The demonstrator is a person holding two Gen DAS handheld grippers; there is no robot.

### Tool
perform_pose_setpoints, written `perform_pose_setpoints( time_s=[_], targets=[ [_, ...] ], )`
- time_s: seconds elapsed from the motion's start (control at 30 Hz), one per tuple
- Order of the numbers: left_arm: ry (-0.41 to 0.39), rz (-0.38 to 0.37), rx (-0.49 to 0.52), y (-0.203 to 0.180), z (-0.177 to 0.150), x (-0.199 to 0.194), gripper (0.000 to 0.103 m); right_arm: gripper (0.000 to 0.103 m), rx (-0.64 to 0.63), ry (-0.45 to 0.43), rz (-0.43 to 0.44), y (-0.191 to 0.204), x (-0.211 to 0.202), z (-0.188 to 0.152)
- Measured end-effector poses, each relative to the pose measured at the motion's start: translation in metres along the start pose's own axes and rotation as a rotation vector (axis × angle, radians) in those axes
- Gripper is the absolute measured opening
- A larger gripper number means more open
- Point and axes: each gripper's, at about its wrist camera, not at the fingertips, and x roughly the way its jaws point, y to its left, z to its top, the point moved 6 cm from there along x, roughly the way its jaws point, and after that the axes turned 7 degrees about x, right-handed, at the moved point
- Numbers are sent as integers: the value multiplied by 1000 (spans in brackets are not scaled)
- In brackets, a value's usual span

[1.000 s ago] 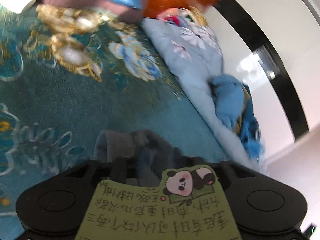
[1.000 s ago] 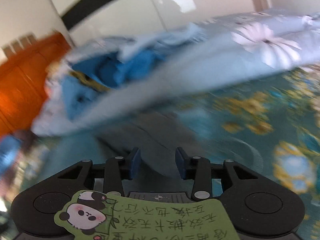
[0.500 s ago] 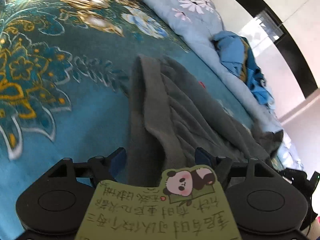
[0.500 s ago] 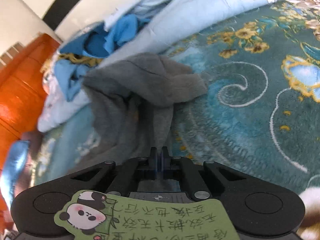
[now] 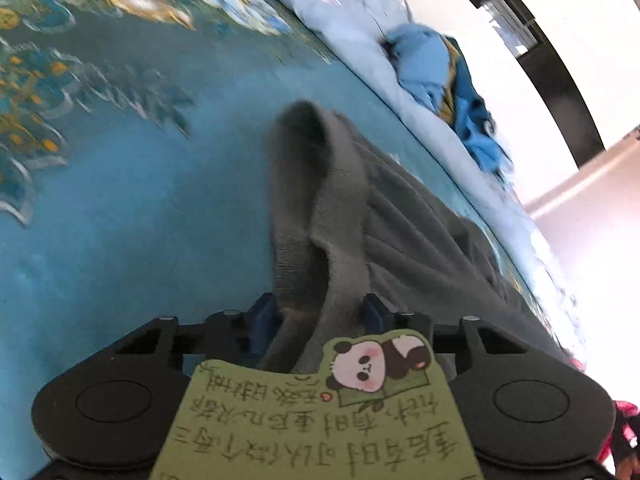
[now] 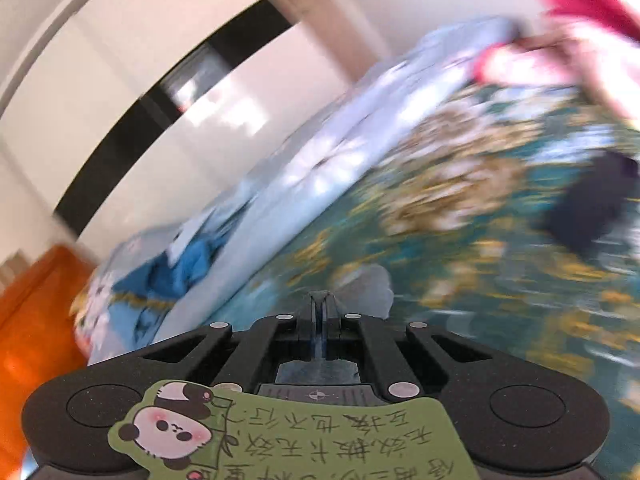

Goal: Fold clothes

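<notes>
Teal floral bedspread [image 5: 132,208], grey garment [image 5: 340,208] bunched

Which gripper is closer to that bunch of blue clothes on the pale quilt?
Cannot tell. The blue clothes lie well ahead of the left gripper; from the right gripper they sit ahead-left.

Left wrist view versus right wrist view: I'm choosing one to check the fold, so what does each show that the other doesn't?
Only the left wrist view shows the grey garment spread along the teal floral bedspread, its ribbed edge between the closing fingers of the left claw. Only the right wrist view, heavily blurred, shows the right claw shut on a small tuft of grey cloth, an orange wooden panel and a dark item on the bedspread. Both show the bedspread, the pale blue quilt and the blue clothes pile.
</notes>
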Motion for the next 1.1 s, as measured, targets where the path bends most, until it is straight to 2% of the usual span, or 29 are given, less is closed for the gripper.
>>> perform_pose_setpoints(
  time_s=[0.03, 0.13, 0.27, 0.37, 0.4, 0.43, 0.47, 0.5, 0.53, 0.57, 0.6, 0.67, 0.73, 0.8, 0.83, 0.87, 1.0, 1.1],
  targets=[
    [11, -15, 3, -4, -3, 2, 29, 2, 21, -17, -16, -12, -22, 1],
    [21, -33, 24, -15, -12, 5, 20, 2, -18, -18, -118, -37, -57, -9],
    [-1, -40, 10, -14, -11, 0, 10, 3, -17, 26, -197, -55, -56, -22],
    [5, -74, 10, -10, -4, -6, 9, 5, -41, 38, -223, -54, -51, -25],
    [13, -88, 18, -9, -2, -7, 9, 7, -65, 49, -240, -53, -47, -26],
    [20, -89, 21, -8, 0, -10, 9, 14, -90, 59, -258, -53, -44, -26],
    [20, -81, 22, -7, 4, -14, 12, 22, -118, 60, -283, -52, -45, -26],
    [5, -71, 32, -6, 10, -19, 16, 26, -151, 62, -299, -52, -48, -25],
    [-15, -61, 45, -7, 17, -25, 30, 33, -171, 53, -312, -52, -52, -23],
    [-34, -52, 58, -7, 23, -31, 49, 37, -194, 43, -326, -53, -56, -20],
    [-56, -44, 89, -10, 32, -35, 55, 38, -232, 26, -350, -55, -61, -15],
    [-88, -50, 165, -24, 52, -30, 60, 40, -328, -1, -398, -49, -62, -9],
    [-101, -62, 208, -42, 69, -12, 69, 40, -439, 42, -359, -32, -42, -8],
    [-76, -55, 209, -51, 77, 13, 69, 42, -521, 121, -263, -6, -11, -19],
    [-61, -50, 207, -54, 81, 25, 69, 51, -563, 158, -222, 6, 6, -26],
    [-46, -46, 204, -58, 84, 38, 69, 54, -600, 191, -207, 13, 24, -33],
    [-18, -36, 244, -72, 87, 67, 65, 54, -740, 292, -185, 30, 80, -58],
    [-23, -33, 283, -82, 86, 73, 56, 53, -784, 334, -162, 32, 102, -72]
  ],
)
